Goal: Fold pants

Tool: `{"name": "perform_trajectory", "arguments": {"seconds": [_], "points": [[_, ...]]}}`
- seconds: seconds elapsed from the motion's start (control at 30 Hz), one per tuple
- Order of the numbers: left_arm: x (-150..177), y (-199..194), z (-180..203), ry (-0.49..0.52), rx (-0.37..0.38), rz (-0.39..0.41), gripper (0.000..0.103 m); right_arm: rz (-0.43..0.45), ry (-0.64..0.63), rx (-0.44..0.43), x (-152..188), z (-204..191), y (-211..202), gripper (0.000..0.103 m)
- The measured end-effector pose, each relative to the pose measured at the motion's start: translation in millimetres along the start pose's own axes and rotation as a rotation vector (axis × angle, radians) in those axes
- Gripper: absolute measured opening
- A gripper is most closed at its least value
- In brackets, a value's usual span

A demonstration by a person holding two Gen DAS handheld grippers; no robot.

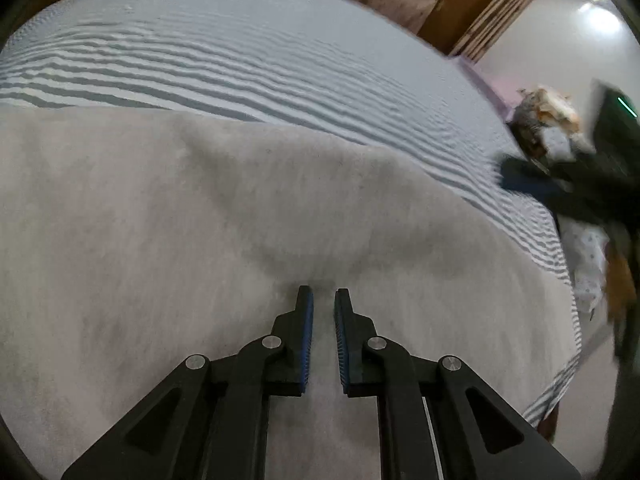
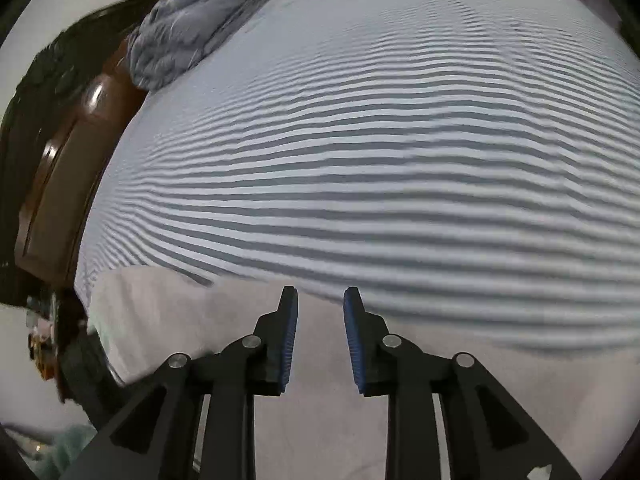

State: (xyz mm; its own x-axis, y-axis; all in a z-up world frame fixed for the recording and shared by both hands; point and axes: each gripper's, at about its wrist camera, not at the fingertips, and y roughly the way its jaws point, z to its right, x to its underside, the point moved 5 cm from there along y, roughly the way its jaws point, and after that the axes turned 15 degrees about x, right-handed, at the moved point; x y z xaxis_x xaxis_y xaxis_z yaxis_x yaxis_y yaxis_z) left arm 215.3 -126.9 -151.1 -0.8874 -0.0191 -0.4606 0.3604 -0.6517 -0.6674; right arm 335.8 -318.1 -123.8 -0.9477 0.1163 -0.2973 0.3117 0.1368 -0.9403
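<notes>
Both tongs empty: left gripper (image 1: 323,294) parted by narrow gap above pants (image 1: 160,220); right gripper (image 2: 320,294) parted wider, over pants' edge. Pale pants lie flat on striped bed (image 2: 380,140). Step, by look: between folds. Next move likely calls for fresh grip on fabric edge.

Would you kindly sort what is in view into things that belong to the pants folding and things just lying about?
Belongs to the job:
- light grey pants spread on the bed
- left tongs, nothing between them
- right tongs, nothing between them

Just lying about:
- striped bedsheet
- crumpled blue-grey cloth
- wooden headboard
</notes>
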Motion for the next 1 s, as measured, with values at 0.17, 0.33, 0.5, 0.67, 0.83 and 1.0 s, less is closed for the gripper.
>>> {"name": "perform_trajectory", "arguments": {"seconds": [0.17,0.33,0.5,0.67,0.83,1.0], "points": [[11,-1,-1,-0.019,0.036,0.054,0.012,-0.154,-0.016,-0.093,-20,-40,48,0.027],[19,-3,-5,-0.015,0.049,0.070,0.012,-0.271,-0.046,-0.163,-7,-58,73,0.027],[19,-3,-17,-0.065,0.075,0.082,0.012,-0.256,-0.166,-0.244,32,-71,50,0.028],[20,-4,-26,-0.071,0.101,0.075,0.012,-0.252,-0.309,-0.247,62,-82,44,0.029],[23,-8,-35,-0.061,0.089,0.086,0.012,-0.313,-0.363,-0.360,69,-99,54,0.034],[24,-6,-36,-0.049,0.083,0.093,0.012,-0.260,-0.321,-0.380,44,-118,62,0.035]]}}
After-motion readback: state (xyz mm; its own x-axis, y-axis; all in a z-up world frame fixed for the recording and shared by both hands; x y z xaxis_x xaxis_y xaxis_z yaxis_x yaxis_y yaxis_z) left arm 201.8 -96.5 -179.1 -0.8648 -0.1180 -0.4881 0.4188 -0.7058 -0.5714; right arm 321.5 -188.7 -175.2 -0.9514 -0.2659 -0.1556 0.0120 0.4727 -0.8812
